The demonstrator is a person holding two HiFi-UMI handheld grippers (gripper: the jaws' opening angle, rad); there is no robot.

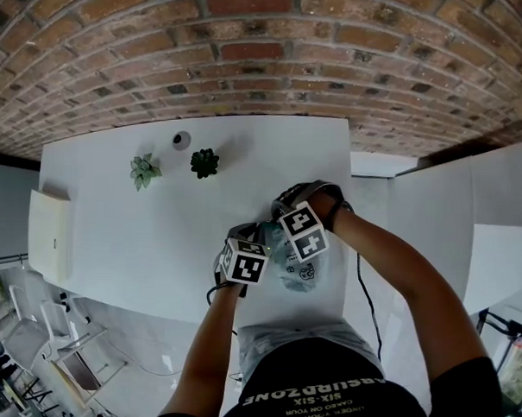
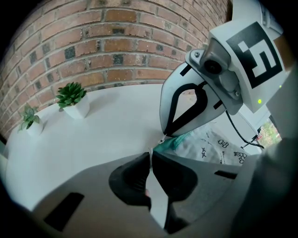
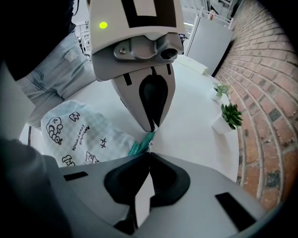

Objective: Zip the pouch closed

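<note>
A white pouch (image 1: 300, 276) with black cartoon prints and a teal zipper (image 3: 138, 146) lies near the front edge of the white table (image 1: 150, 238). Both grippers point steeply down at the zipper's end, tip to tip. My left gripper (image 2: 150, 155) is shut on the pouch's edge beside the teal tape. My right gripper (image 3: 149, 153) is shut, and the left gripper view shows a small metal zipper pull (image 2: 164, 138) at the tip of the right gripper (image 2: 164, 135). In the head view the marker cubes hide both sets of fingertips.
Two small potted plants (image 1: 205, 162) (image 1: 143, 171) and a small round object (image 1: 182, 139) stand at the table's far side by the brick wall. A white box (image 1: 50, 234) sits at the left edge. The table's front edge runs just below the pouch.
</note>
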